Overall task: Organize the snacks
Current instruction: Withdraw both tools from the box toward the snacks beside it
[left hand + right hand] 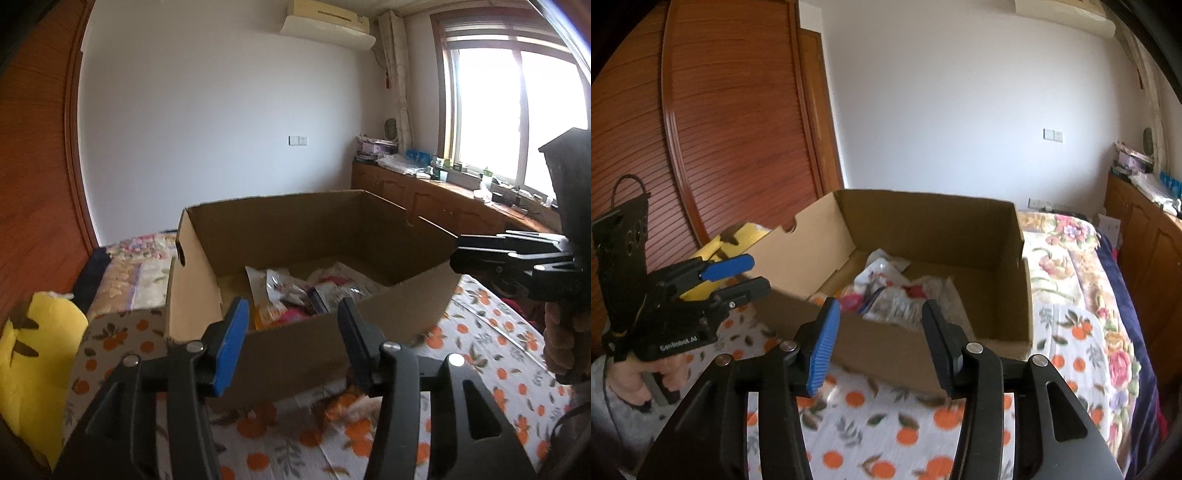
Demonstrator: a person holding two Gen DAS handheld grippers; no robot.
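An open cardboard box [295, 354] stands on a bed with an orange-print sheet; it also shows in the right wrist view [886, 343]. Several snack packets [299, 291] lie in a pile on its floor, seen too in the right wrist view [894, 295]. My left gripper [291, 339] is open and empty, just before the box's near wall. My right gripper [879, 343] is open and empty, also before the box. The right gripper shows at the box's right corner in the left wrist view [458, 258]. The left gripper shows left of the box in the right wrist view [753, 275].
An orange packet [347, 406] lies on the sheet [480, 354] by the box's near wall. A yellow plush [33, 362] lies left of the box. A floral quilt [1082, 280] covers the far bed. A wooden wardrobe [720, 129] and a cluttered window cabinet [436, 199] flank the bed.
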